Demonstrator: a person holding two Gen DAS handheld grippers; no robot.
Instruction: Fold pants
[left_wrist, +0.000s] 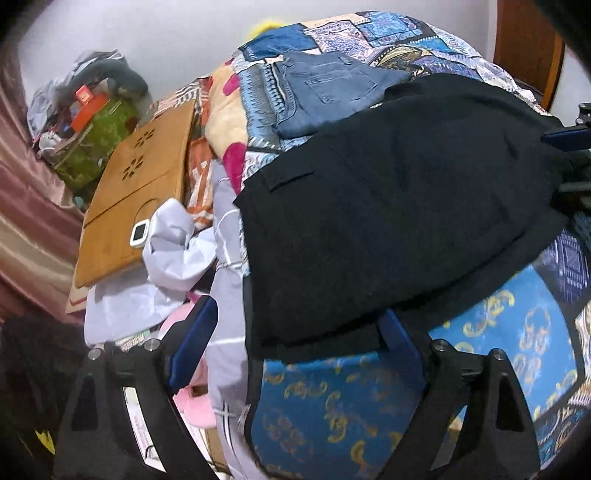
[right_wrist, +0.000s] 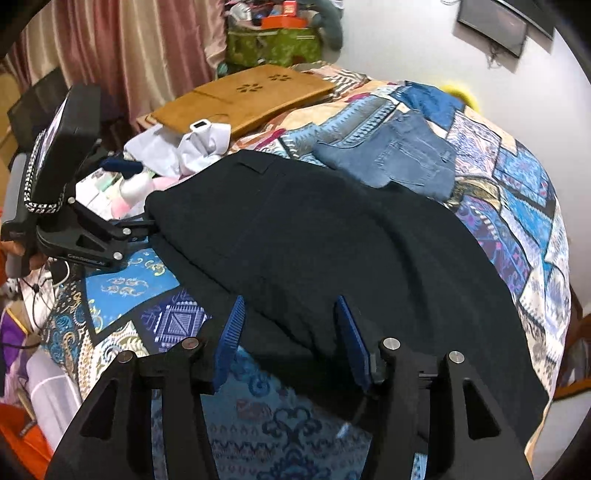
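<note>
Black pants (left_wrist: 388, 206) lie folded on the patterned bedspread (left_wrist: 332, 406); they also show in the right wrist view (right_wrist: 314, 251). My left gripper (left_wrist: 299, 332) is open at their near left corner, one blue pad (left_wrist: 195, 343) left of the cloth, the other partly under its edge. It also shows in the right wrist view (right_wrist: 144, 225), at the pants' left corner. My right gripper (right_wrist: 291, 343) is open, its blue pads (right_wrist: 231, 343) astride the pants' near edge, not closed on it.
Folded blue jeans (left_wrist: 325, 96) lie beyond the black pants, also in the right wrist view (right_wrist: 402, 155). A wooden lap tray (left_wrist: 136, 188) with a small white device (left_wrist: 139, 232) and crumpled white cloth (left_wrist: 177, 247) sit at the left. A green bag (right_wrist: 273, 44) and curtains (right_wrist: 122, 51) stand behind.
</note>
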